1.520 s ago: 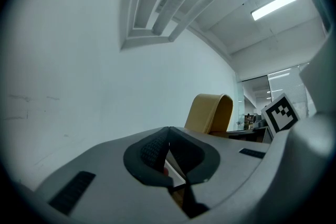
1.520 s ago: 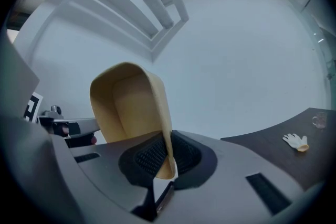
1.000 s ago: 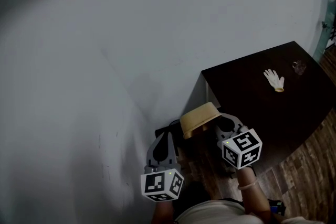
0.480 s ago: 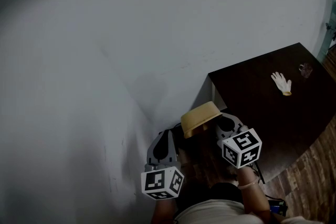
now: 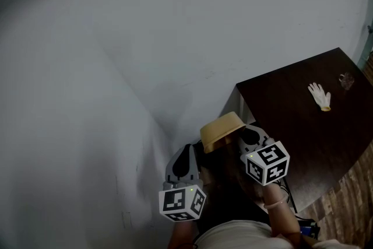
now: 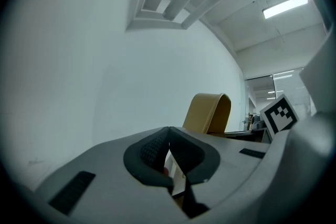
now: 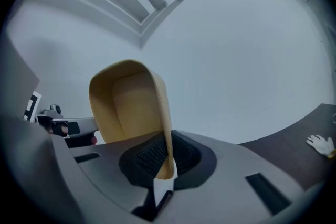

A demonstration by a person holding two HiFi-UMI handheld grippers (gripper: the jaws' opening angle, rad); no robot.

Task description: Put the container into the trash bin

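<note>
Right gripper (image 7: 167,159), jaws pinching rim of tan container (image 7: 128,105); left gripper (image 6: 169,145) beside it, jaws together, empty; dark counter (image 5: 291,119) nearby

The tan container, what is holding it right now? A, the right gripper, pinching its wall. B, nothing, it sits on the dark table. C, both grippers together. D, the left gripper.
A: the right gripper has its jaws closed on the wall of the tan container, while the left gripper stands apart from it, jaws together on nothing.
</note>
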